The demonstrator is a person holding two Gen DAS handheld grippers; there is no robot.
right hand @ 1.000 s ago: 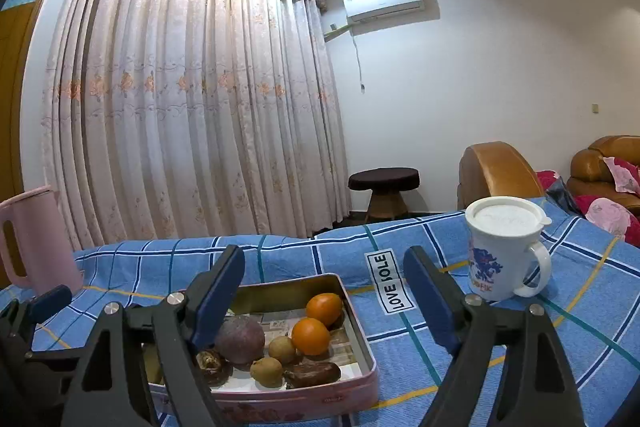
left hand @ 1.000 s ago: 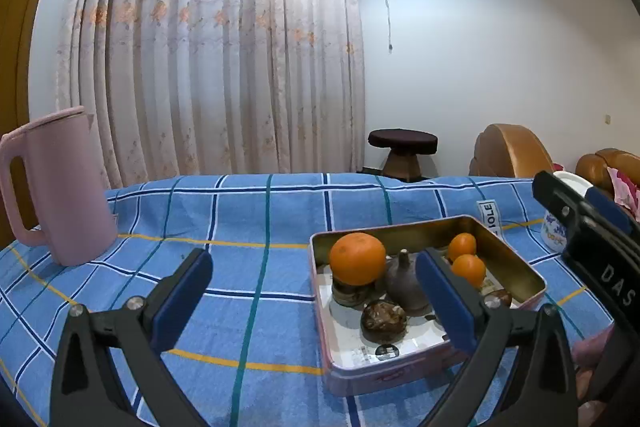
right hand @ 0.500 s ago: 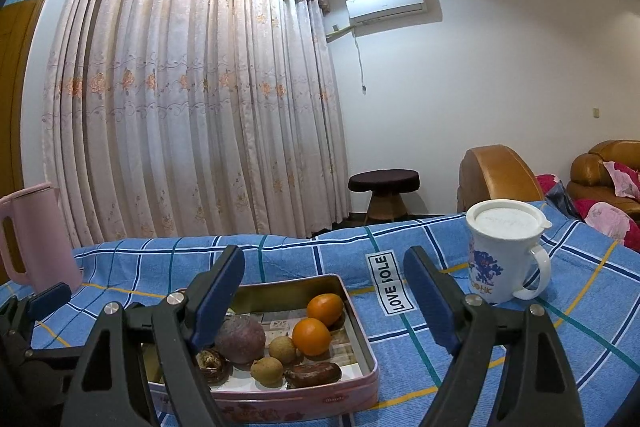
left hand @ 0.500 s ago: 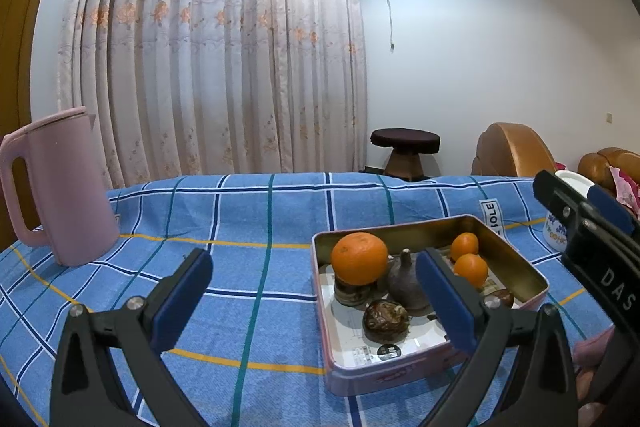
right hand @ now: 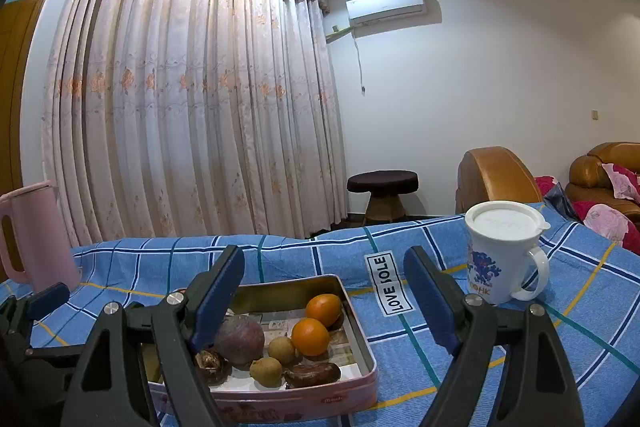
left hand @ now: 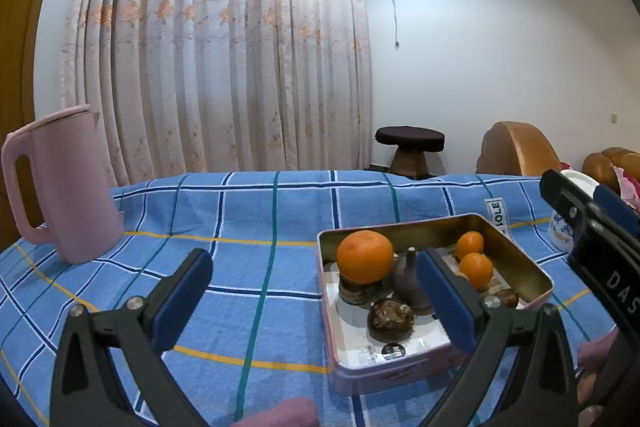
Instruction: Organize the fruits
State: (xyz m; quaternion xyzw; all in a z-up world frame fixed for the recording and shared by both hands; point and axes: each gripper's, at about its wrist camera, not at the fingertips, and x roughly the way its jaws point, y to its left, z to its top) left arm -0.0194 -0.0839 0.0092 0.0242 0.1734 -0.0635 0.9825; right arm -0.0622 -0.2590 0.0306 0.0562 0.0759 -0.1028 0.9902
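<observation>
A pink metal tin (left hand: 516, 254) (right hand: 362, 323) sits on the blue checked tablecloth and holds several fruits. A large orange (left hand: 365, 257) rests on a dark fruit at its left end. Two small oranges (left hand: 475, 271) (right hand: 310, 336), a purple fruit (right hand: 240, 340), two small tan fruits (right hand: 266, 371) and dark brown fruits (left hand: 390, 319) lie inside. My left gripper (left hand: 314, 295) is open and empty, above the cloth at the tin's left side. My right gripper (right hand: 324, 301) is open and empty, above the tin's right part.
A pink kettle (left hand: 60, 183) (right hand: 34, 235) stands at the far left of the table. A white lidded mug (right hand: 502, 251) stands to the right of the tin. A "LOVE SOLE" label (right hand: 390, 285) lies on the cloth. A stool and sofas stand behind the table.
Both views have shifted very slightly; the tin and fruits stay put. Both grippers remain open.
</observation>
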